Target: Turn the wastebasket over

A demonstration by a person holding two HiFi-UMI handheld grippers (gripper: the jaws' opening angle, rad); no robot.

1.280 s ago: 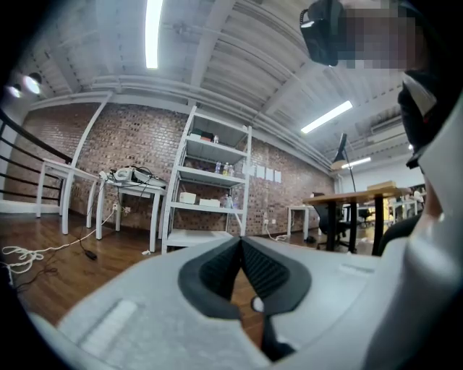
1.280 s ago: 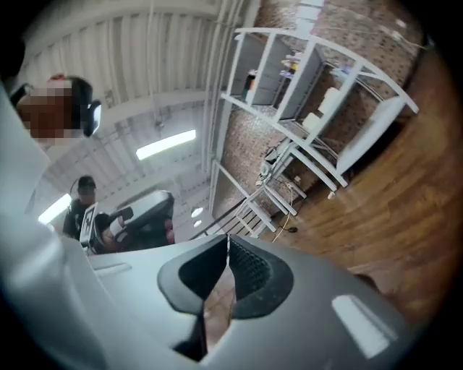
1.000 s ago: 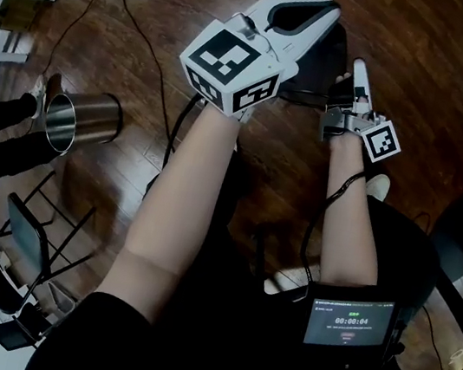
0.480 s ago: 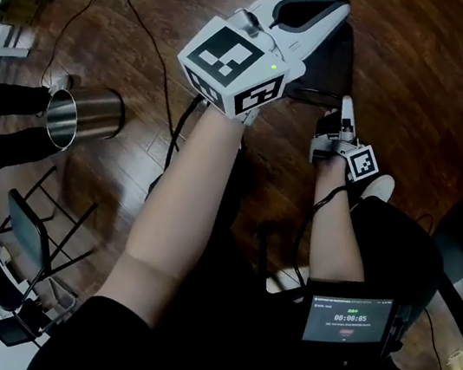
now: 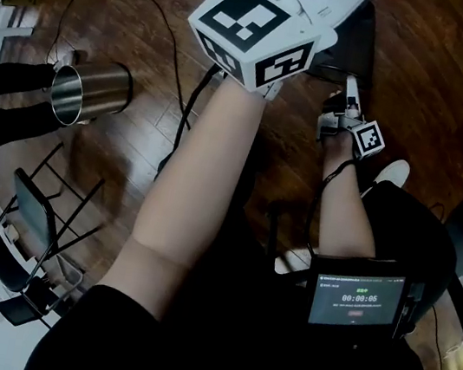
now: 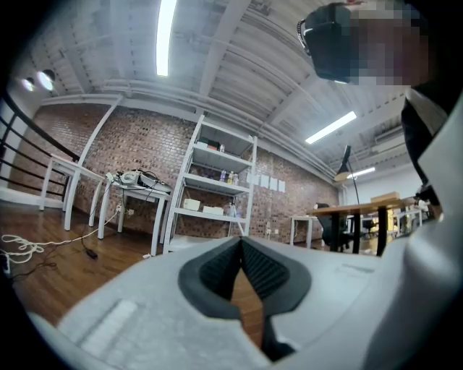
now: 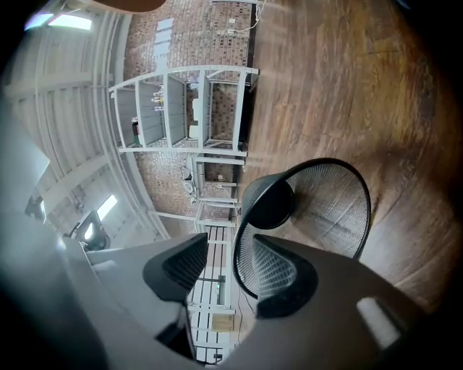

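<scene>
Opening my right gripper, I am spreading its jaws wide. The pads are pressing on nothing, though the near rim of the wastebasket is standing in the gap between them. The basket is resting on the wooden floor just ahead of me, seemingly on its side, with its mouth facing me and its dark base showing deep inside.

I am judging it to be light: black wire mesh, hollow, stiff enough at the rim but likely springy in the wall. Being round, it is probably apt to roll. The rim band is looking like the best place to pinch, with 1 pad inside and 1 outside.

My left gripper is pointing level at the room, its 2 jaws meeting at the tips and holding nothing.

Compared with 1 second ago, the right gripper is sitting a little nearer my body in the head view, and its jaws, which were together then, are now parting. The left gripper is riding higher in that view. The steel can is keeping its place.
</scene>
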